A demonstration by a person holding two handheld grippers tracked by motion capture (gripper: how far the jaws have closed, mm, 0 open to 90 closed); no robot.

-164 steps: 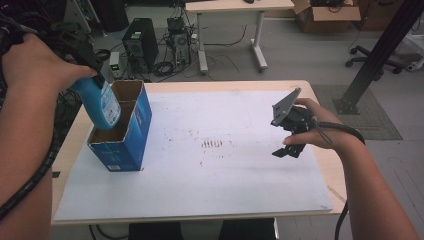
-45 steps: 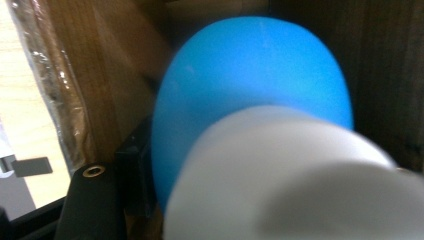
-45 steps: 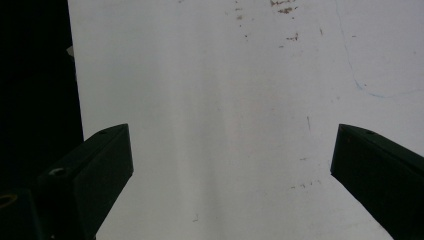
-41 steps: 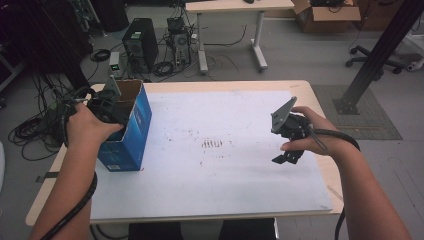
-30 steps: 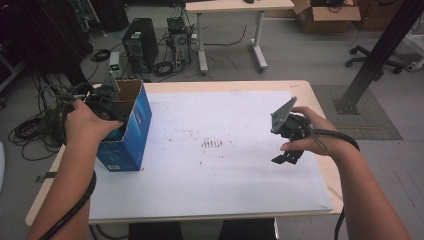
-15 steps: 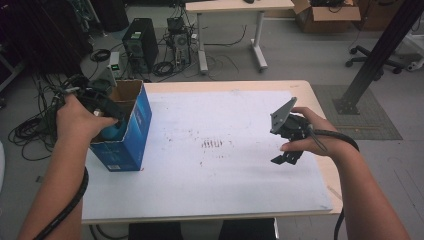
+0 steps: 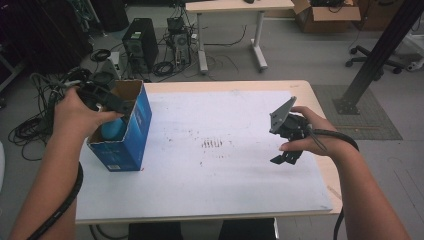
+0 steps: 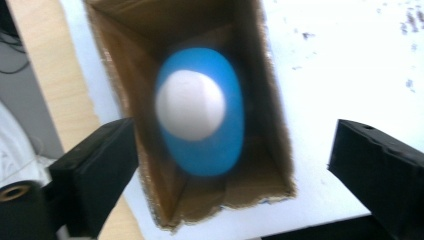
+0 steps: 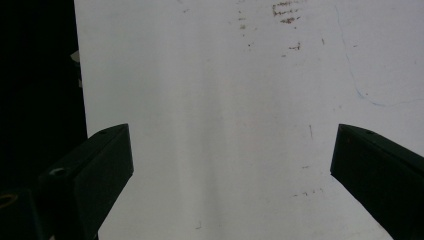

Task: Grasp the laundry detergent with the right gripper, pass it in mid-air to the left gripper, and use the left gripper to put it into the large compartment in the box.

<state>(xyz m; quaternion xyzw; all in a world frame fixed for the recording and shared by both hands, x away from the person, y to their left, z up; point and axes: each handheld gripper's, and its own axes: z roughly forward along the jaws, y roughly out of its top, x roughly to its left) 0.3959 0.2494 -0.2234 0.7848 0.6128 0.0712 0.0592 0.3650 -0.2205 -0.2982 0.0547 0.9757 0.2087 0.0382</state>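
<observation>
A lab: computer towers (image 7: pixel 140 42), tangled cables (image 7: pixel 45 95), bare desks (image 7: pixel 235 6), cardboard boxes (image 7: pixel 325 12).

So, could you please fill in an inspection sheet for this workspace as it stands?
Surface: white sheet on a wooden table, with brown smudges mid-sheet.
Job's things: blue bottle with a white cap standing inside the open blue cardboard box at the table's left edge.
Clutter: nothing seen on the sheet.
Grippers: left tongs above the box, jaws just opened, clear of the bottle; right tongs open over bare sheet.
Cables: a black cable trails from each gripper along the forearm.
Surroundings: computer tower, floor cables, second table, cardboard box and office chair behind.
</observation>
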